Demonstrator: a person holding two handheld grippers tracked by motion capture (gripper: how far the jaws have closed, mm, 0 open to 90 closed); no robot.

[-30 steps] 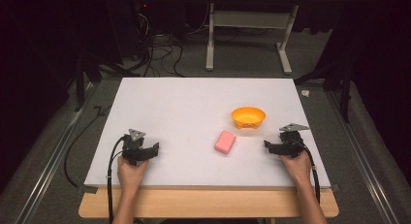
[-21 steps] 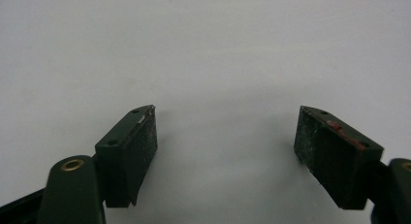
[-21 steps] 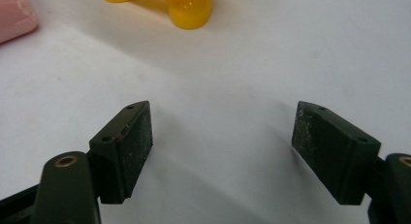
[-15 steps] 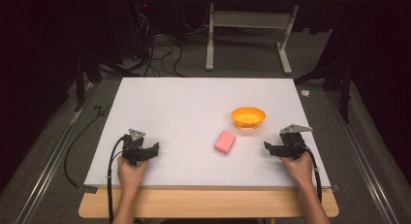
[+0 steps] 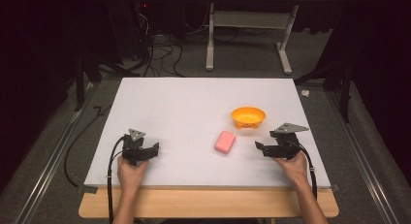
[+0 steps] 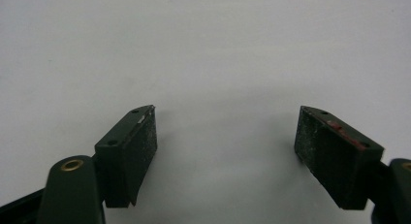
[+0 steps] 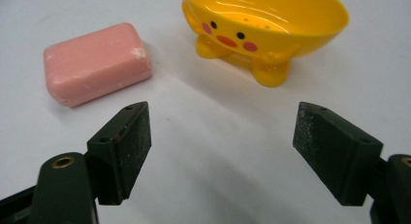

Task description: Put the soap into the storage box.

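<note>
The right tool (image 5: 260, 148) sits near the right edge of the white desk (image 5: 194, 103), w/ its jaws wide & nothing in them. They've just been opening a bit more. It points left at the pink soap bar (image 5: 225, 142), which lies flat near the middle, just left of the tool. The yellow duck soap dish (image 5: 248, 117) stands a bit farther back, prob. where the soap goes. The left tool (image 5: 154, 149) waits near the left, jaws wide too, holding nothing.
</note>
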